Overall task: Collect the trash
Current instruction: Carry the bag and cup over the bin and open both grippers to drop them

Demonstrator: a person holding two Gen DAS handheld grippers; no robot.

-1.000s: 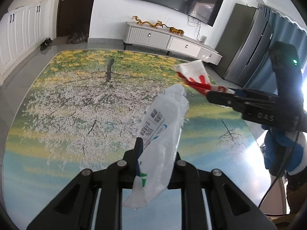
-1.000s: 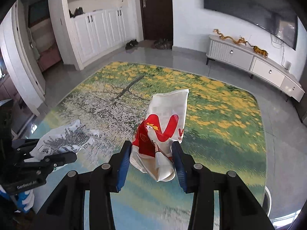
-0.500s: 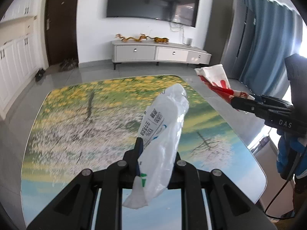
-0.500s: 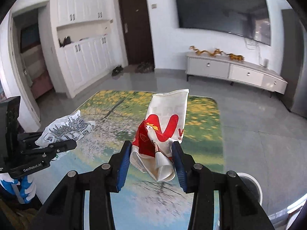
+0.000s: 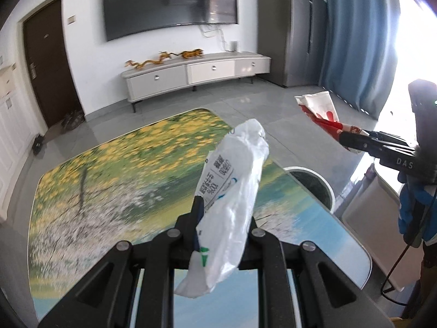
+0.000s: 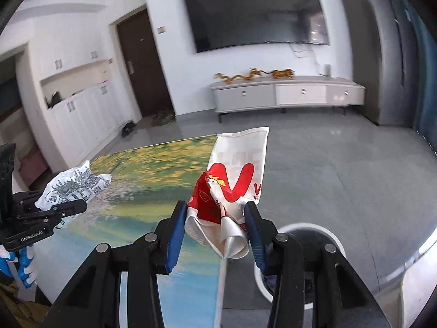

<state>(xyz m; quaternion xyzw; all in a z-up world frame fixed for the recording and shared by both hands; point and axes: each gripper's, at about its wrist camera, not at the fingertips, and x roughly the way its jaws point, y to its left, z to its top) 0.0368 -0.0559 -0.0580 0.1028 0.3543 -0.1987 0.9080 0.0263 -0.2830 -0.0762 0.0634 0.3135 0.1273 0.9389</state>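
The left tool [image 5: 222, 218] is closed on a crumpled white plastic wrapper [image 5: 232, 188] printed with dark text, which stands up between its fingers above the table [image 5: 109, 191]. The right tool [image 6: 215, 227] grips a red and white paper bag [image 6: 235, 180], pinched between its blue pads [image 6: 174, 235].

The left wrist view shows the right tool from the side, out to the right past the table's edge, with the paper bag pointing up and left from its tip. It also shows blue curtains [image 5: 355, 41] and bright window light. The right wrist view instead shows the left tool at far left with its wrapper over the table, a blue gloved hand [image 6: 23, 262] beneath it, and white cupboards [image 6: 79, 120] along the left wall.

There are two tools, two pieces of trash and one round white bin [image 6: 308, 232]. The bin stands on the floor just past the table's corner, below the right tool.

The table top carries a picture of yellow and white blossom trees over blue water. The floor [image 6: 341, 164] is grey tile. A large dark television [image 6: 256, 13] hangs on the white wall above a low white cabinet [image 6: 286, 93] with golden figurines. A dark door [image 6: 142, 68] stands left of it.
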